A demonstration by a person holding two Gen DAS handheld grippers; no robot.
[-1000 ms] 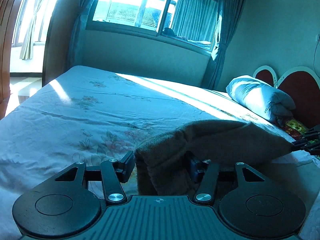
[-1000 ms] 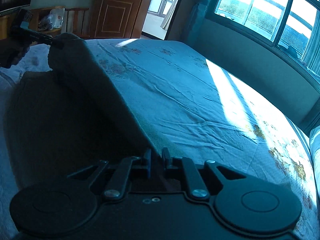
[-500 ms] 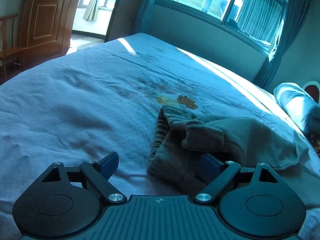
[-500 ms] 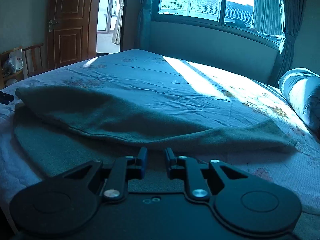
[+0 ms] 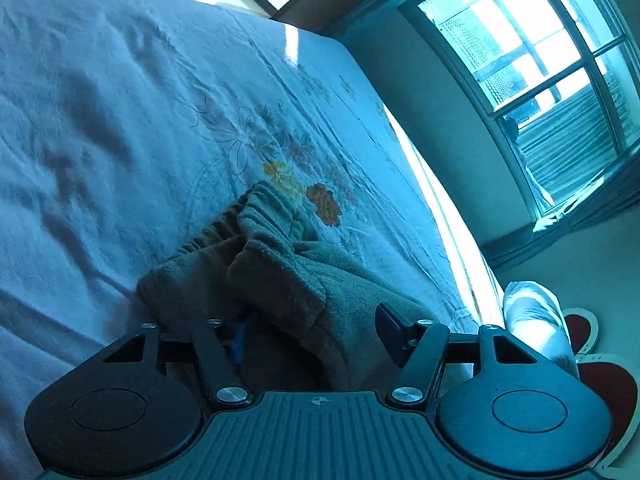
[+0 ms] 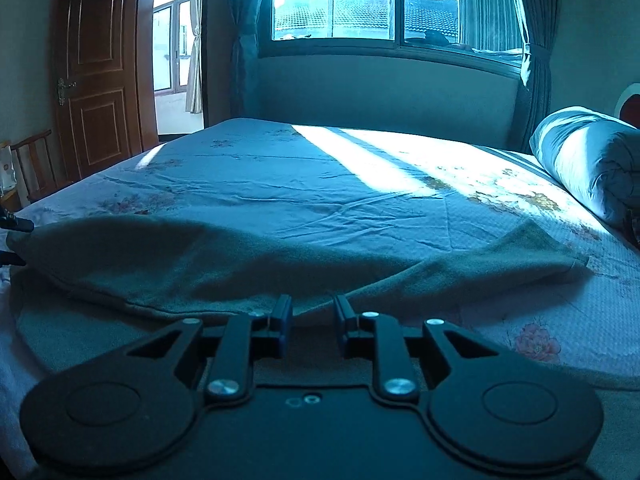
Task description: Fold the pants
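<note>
The brown fleece pants (image 5: 280, 276) lie folded over on the flowered bed sheet (image 5: 120, 120), elastic waistband bunched toward the far side. My left gripper (image 5: 316, 328) is open, its jaws wide apart around the near edge of the pants; the view is tilted. In the right wrist view the pants (image 6: 240, 264) stretch flat across the bed, the top layer folded over the lower one. My right gripper (image 6: 310, 312) is open a little, its fingertips at the fold's near edge, with no cloth held between them. The left gripper's tip (image 6: 12, 224) shows at the far left.
A rolled quilt (image 6: 592, 168) lies at the headboard end on the right. A window (image 6: 360, 0) with curtains runs behind the bed. A wooden door (image 6: 96, 80) and a chair (image 6: 32, 164) stand to the left. The headboard (image 5: 600, 380) shows in the left wrist view.
Both grippers lowered the raised pants onto the bed and let go. The left gripper opened wide and then tilted; the right gripper opened slightly.
</note>
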